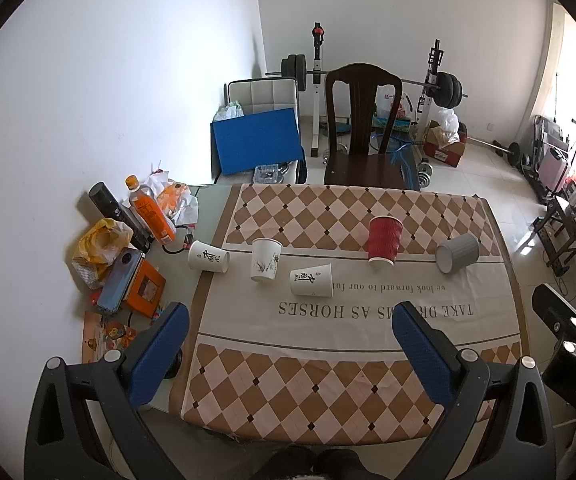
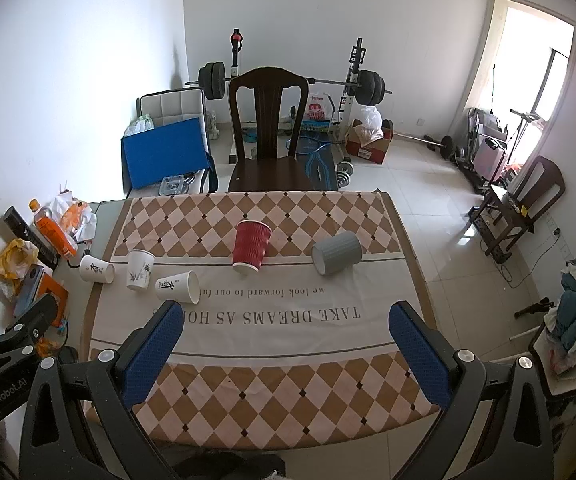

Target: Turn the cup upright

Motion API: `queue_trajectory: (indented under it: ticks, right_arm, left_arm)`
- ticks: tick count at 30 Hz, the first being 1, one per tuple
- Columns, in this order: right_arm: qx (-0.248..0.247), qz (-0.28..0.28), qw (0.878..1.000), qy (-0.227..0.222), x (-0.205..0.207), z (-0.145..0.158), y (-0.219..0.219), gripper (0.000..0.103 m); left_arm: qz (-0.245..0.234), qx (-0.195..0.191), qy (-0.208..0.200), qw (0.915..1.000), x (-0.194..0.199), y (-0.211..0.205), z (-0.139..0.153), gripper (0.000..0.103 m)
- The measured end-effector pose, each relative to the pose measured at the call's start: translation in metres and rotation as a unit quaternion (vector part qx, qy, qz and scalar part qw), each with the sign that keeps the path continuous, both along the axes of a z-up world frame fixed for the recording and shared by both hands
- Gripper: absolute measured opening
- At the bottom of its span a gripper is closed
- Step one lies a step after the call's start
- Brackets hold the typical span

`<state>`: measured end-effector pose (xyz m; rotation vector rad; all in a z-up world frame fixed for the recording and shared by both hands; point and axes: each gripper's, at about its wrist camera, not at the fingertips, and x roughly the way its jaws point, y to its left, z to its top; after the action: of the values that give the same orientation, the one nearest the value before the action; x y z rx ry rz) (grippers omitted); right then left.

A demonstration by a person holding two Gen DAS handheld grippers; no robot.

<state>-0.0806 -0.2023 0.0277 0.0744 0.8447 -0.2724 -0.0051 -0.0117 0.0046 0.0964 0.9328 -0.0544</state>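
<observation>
Several cups lie or stand on the checked tablecloth (image 1: 328, 380) (image 2: 288, 392). A red ribbed cup (image 1: 384, 241) (image 2: 250, 247) stands upside down. A grey ribbed cup (image 1: 457, 252) (image 2: 337, 253) lies on its side. A white paper cup (image 1: 312, 279) (image 2: 178, 287) lies on its side, another white cup (image 1: 208, 256) (image 2: 96, 269) lies at the cloth's left edge, and a third white cup (image 1: 264, 259) (image 2: 139, 269) stands upside down. My left gripper (image 1: 290, 324) and right gripper (image 2: 285, 322) are both open and empty, held above the near part of the table.
Clutter sits on the table's left side: an orange bottle (image 1: 149, 208), a black can (image 1: 113, 208), a yellow bag (image 1: 101, 242), a phone (image 1: 121, 276). A dark wooden chair (image 1: 362, 128) stands behind the table. Weights and boxes fill the room beyond.
</observation>
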Motion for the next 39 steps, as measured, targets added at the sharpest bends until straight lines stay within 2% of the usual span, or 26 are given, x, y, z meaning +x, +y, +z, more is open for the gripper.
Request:
queue_trajectory:
  ticks: [38, 39]
  right_arm:
    - [0.004, 0.011, 1.0, 0.003, 0.006, -0.001, -0.001, 0.103]
    - [0.006, 0.012, 1.0, 0.006, 0.009, -0.003, -0.002, 0.103]
  left_arm:
    - [0.01, 0.0, -0.003, 0.9999, -0.001, -0.006, -0.002, 0.103]
    - [0.014, 0.003, -0.001, 0.9999, 0.01, -0.006, 0.007, 0.103]
